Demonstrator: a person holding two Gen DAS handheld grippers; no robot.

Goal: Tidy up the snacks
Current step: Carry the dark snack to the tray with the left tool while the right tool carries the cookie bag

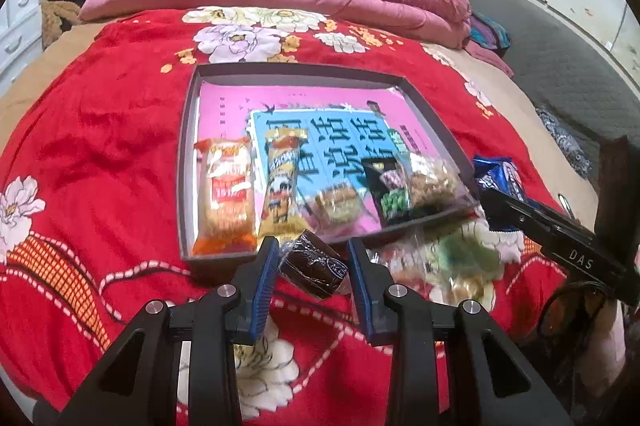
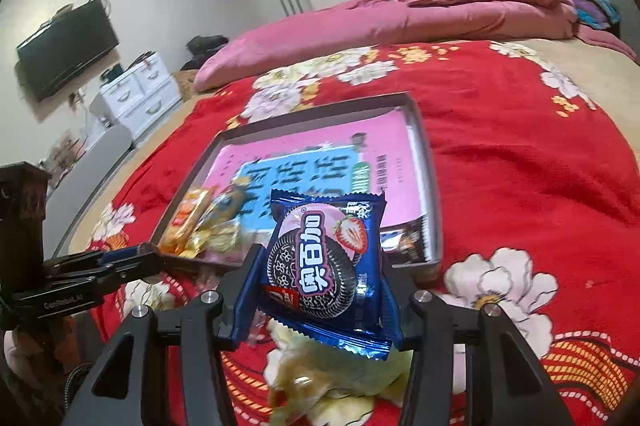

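Left wrist view: left gripper (image 1: 312, 262) clamps a dark cake (image 1: 314, 264); right gripper (image 2: 320, 266) clamps the cookie pack (image 2: 324, 262), both poised near the tray (image 1: 188, 145) for loading.

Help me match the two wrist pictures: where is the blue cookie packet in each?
Left wrist: blue cookie packet at right edge, beyond the tray's right corner, in the right gripper.
Right wrist: packet at centre foreground, between that gripper's pads.
Shared landmark: grey tray with a pink book.
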